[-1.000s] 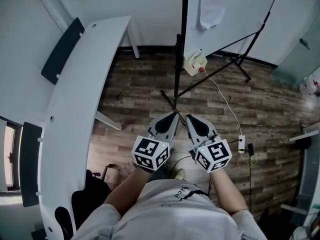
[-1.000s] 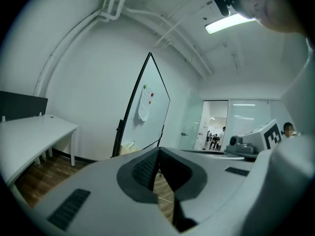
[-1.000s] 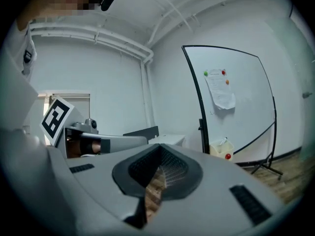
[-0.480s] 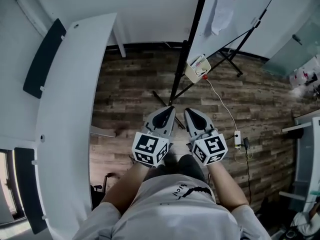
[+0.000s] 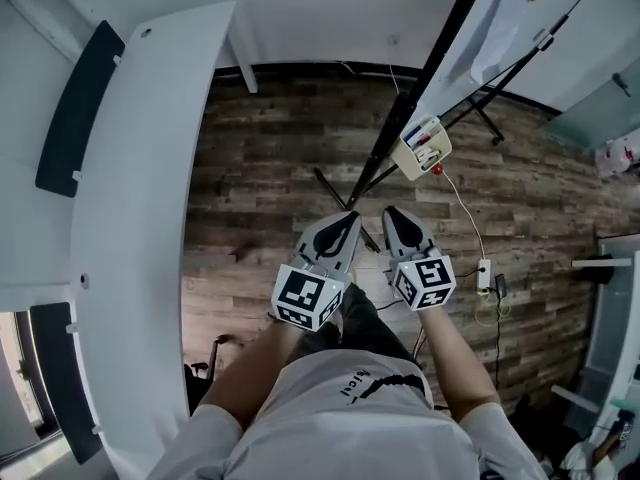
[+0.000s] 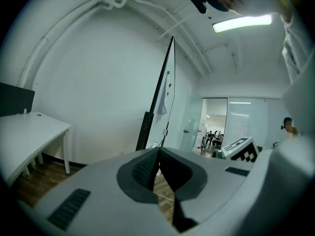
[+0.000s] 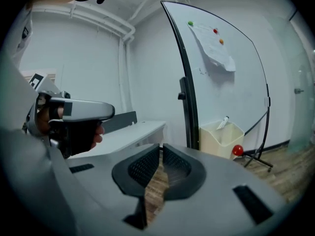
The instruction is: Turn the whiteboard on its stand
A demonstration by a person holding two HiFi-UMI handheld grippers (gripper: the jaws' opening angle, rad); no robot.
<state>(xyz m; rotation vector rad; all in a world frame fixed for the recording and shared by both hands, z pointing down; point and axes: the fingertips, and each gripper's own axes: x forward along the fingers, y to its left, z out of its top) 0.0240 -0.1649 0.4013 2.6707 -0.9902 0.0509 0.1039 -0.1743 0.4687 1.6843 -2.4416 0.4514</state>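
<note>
The whiteboard (image 5: 560, 18) stands on a black tripod stand (image 5: 375, 173) at the upper right of the head view, with paper and coloured magnets on it. A cream marker tray (image 5: 421, 146) hangs at its lower edge. My left gripper (image 5: 347, 220) and right gripper (image 5: 391, 214) are side by side just short of the stand's feet, both shut with nothing between the jaws. In the right gripper view the whiteboard (image 7: 224, 77) rises ahead behind the right gripper (image 7: 161, 149), black frame edge (image 7: 188, 97) nearest. The left gripper view has the board (image 6: 164, 90) edge-on beyond the left gripper (image 6: 159, 152).
A long white desk (image 5: 130, 188) with dark panels (image 5: 70, 108) runs down the left. A power strip (image 5: 484, 272) and cable lie on the wood floor at right. A glass partition (image 6: 216, 122) and distant people show behind the board.
In the head view the whiteboard and its stand have shifted up and to the right. Both grippers stay shut and close together.
</note>
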